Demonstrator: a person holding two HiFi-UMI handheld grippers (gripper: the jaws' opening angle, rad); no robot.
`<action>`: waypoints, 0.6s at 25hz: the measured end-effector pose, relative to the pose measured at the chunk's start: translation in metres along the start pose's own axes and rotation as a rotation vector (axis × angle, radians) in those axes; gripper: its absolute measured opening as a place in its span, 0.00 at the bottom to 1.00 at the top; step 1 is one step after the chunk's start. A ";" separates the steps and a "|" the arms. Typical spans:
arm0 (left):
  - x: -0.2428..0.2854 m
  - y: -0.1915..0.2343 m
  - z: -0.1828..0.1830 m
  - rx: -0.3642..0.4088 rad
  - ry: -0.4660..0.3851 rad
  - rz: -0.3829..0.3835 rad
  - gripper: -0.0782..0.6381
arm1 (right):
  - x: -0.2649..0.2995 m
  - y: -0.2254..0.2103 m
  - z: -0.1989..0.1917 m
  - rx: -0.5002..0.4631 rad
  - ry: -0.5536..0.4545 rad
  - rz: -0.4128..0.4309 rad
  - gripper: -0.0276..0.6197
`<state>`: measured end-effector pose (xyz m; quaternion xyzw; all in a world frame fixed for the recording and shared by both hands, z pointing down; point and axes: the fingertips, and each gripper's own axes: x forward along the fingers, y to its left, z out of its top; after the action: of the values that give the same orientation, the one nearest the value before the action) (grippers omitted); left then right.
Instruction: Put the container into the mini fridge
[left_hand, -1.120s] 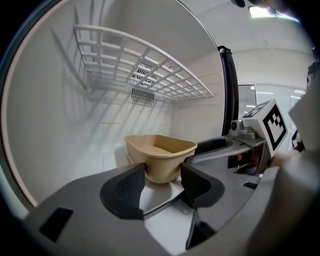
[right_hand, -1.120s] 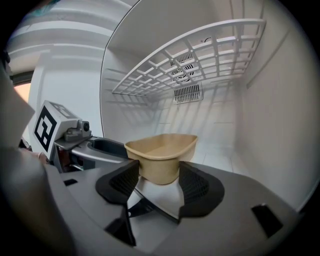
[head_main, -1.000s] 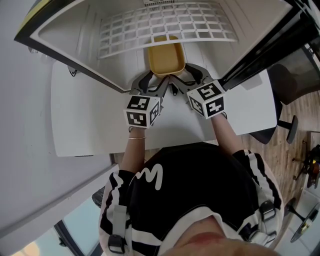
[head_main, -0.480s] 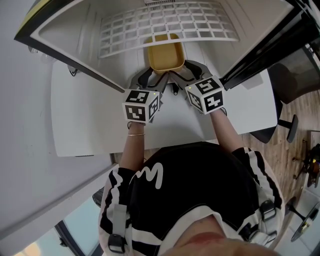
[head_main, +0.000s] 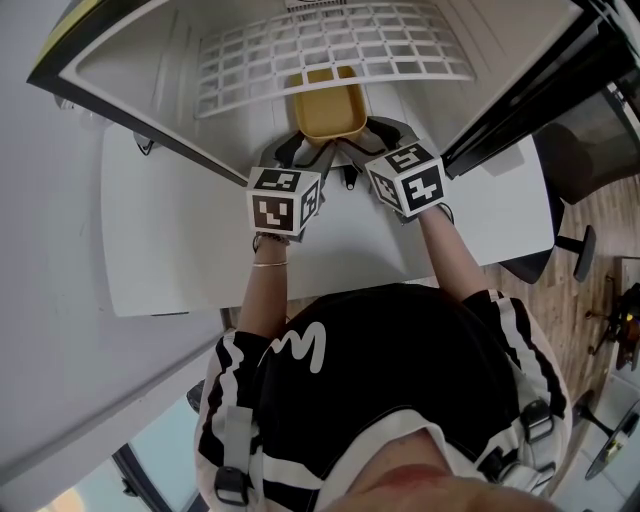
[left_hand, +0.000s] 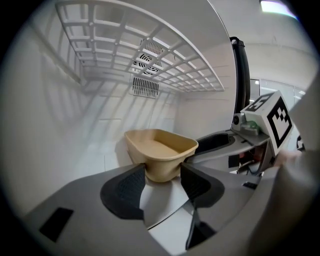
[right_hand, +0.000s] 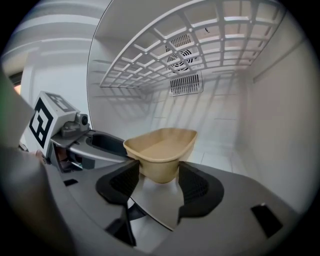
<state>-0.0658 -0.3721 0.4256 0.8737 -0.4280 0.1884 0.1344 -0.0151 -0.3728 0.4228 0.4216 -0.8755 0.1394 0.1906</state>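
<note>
The tan container (head_main: 331, 103) is just inside the mini fridge (head_main: 140, 70), with open room to its left, right and far side and 1 wire shelf (head_main: 330, 45) close overhead. The left gripper (left_hand: 162, 182) and right gripper (right_hand: 159, 182) each pinch its near end, side by side at the opening. Whether its base touches the floor is unclear.

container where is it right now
In the head view the container is top centre, inside the mini fridge under the wire shelf, its near end gripped by the left hand-held gripper and the right hand-held gripper.
</note>
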 end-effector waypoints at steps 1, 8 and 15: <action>0.001 0.000 0.000 0.001 0.005 0.001 0.43 | 0.001 -0.001 0.000 0.000 0.003 0.000 0.44; 0.004 0.003 0.004 -0.012 0.018 -0.012 0.43 | 0.003 -0.003 0.004 -0.011 0.009 -0.006 0.44; 0.006 0.007 0.006 -0.024 0.031 -0.015 0.43 | 0.006 -0.005 0.007 -0.009 0.019 -0.006 0.44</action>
<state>-0.0667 -0.3825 0.4231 0.8721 -0.4217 0.1956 0.1527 -0.0159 -0.3830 0.4197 0.4221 -0.8730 0.1391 0.2011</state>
